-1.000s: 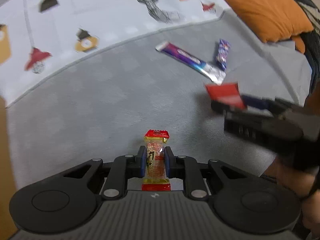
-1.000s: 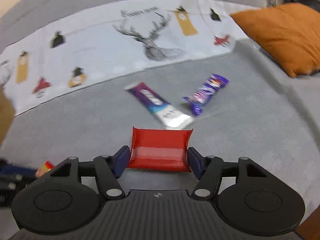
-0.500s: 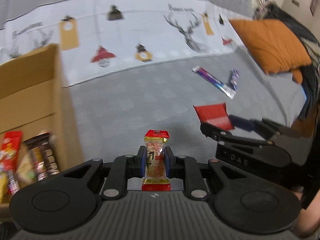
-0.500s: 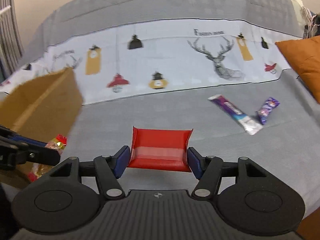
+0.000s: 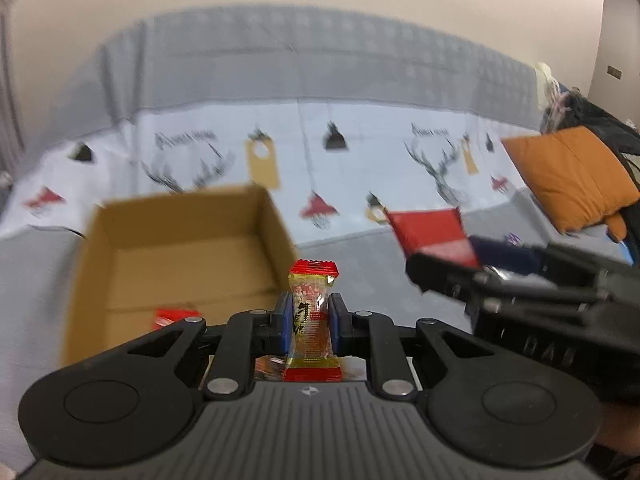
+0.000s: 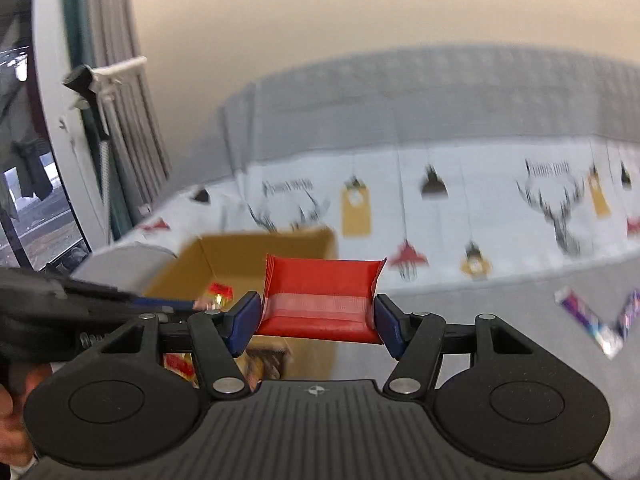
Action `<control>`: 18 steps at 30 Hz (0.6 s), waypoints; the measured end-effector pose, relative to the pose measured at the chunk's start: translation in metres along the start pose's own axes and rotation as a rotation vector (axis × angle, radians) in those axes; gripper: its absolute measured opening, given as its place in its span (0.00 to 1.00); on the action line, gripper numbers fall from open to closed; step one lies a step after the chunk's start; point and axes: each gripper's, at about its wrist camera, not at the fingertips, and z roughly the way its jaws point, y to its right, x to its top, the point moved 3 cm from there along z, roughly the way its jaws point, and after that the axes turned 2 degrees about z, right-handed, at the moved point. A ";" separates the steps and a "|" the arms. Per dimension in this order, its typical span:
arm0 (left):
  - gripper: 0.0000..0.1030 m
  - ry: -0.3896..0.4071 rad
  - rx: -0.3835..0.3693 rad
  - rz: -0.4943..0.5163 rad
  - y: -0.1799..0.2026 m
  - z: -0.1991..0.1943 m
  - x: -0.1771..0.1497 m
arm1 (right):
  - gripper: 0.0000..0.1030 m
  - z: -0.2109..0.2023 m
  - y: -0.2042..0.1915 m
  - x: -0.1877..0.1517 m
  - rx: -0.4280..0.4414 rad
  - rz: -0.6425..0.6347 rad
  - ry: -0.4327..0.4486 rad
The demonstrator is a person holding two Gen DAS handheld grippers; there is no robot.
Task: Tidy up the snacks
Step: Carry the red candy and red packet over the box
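Observation:
My left gripper (image 5: 308,322) is shut on a small yellow and red candy packet (image 5: 312,320), held upright over the near right corner of an open cardboard box (image 5: 180,248). My right gripper (image 6: 316,320) is shut on a flat red packet (image 6: 320,292), held in the air beside the box (image 6: 256,256). The right gripper and its red packet (image 5: 432,232) show at the right of the left wrist view. The left gripper's fingers (image 6: 100,300) show at the left of the right wrist view. Some snacks (image 5: 172,316) lie inside the box.
The box stands on a grey bed cover with a white printed sheet (image 5: 360,152) behind it. A long purple bar (image 6: 588,320) and a small purple packet (image 6: 630,312) lie on the cover at the right. An orange pillow (image 5: 572,176) lies at the far right.
Both grippers have swung left and tilted up with their packets, from over the bare grey cover to the cardboard box. The two purple snacks have stayed on the cover.

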 end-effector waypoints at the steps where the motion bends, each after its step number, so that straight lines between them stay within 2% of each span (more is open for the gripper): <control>1: 0.19 0.020 0.018 -0.008 -0.008 -0.010 0.002 | 0.62 -0.002 -0.010 0.007 0.004 -0.007 0.013; 10: 0.19 0.146 0.032 -0.072 -0.058 -0.075 0.017 | 0.62 -0.013 -0.081 0.045 0.097 -0.078 0.086; 15: 0.19 0.166 0.064 -0.088 -0.077 -0.076 0.021 | 0.62 -0.007 -0.100 0.050 0.121 -0.113 0.096; 18: 0.19 0.137 0.063 -0.109 -0.086 -0.060 0.017 | 0.62 0.011 -0.104 0.049 0.118 -0.115 0.069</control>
